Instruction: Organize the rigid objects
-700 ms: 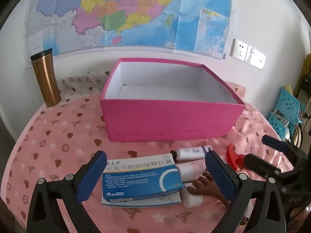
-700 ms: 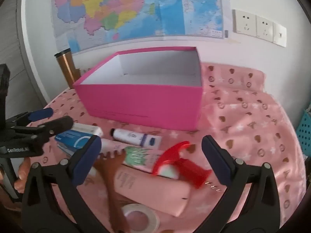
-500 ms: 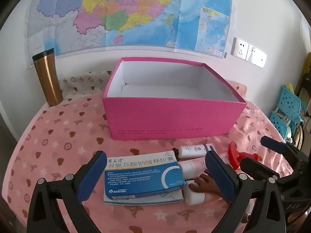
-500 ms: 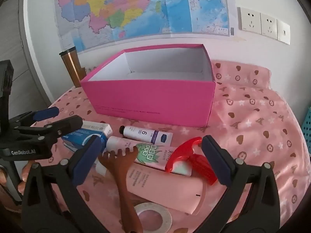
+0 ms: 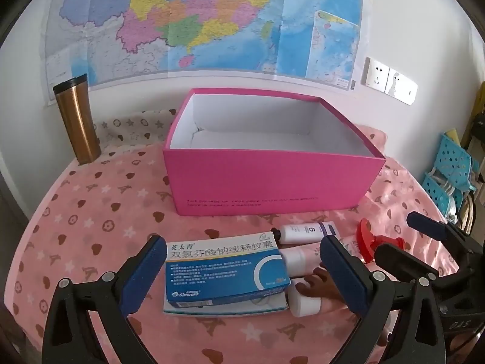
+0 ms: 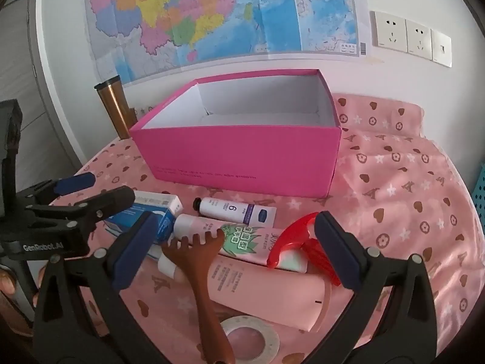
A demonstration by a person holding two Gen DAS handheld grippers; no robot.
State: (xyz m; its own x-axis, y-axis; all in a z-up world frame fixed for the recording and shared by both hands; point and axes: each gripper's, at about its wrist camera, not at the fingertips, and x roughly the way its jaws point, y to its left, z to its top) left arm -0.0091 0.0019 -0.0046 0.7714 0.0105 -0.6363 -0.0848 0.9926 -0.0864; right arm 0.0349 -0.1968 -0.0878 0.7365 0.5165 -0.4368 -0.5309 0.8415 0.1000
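Both grippers released, nothing between the jaws. Left gripper (image 5: 241, 273) hangs over the blue-and-white medicine box (image 5: 225, 270) at the near edge of the tabletop (image 5: 91, 212) — box lies flat on a second, paler box, pads either side but clear of it. Right gripper (image 6: 236, 248) sits over the pile just right of that: brown wooden back scratcher (image 6: 198, 273) with its claw head resting on the pink aloe tube (image 6: 233, 239), small white tube marked 6 (image 6: 236, 210) behind it, large pink bottle (image 6: 266, 291) with red trigger sprayer (image 6: 298, 242) in front, tape roll (image 6: 251, 338) nearest the edge. Open pink storage box (image 5: 272, 157) stands mid-tabletop behind the pile, white inside, apart from the items. Copper tumbler (image 5: 77, 123) upright at the back left corner by the wall
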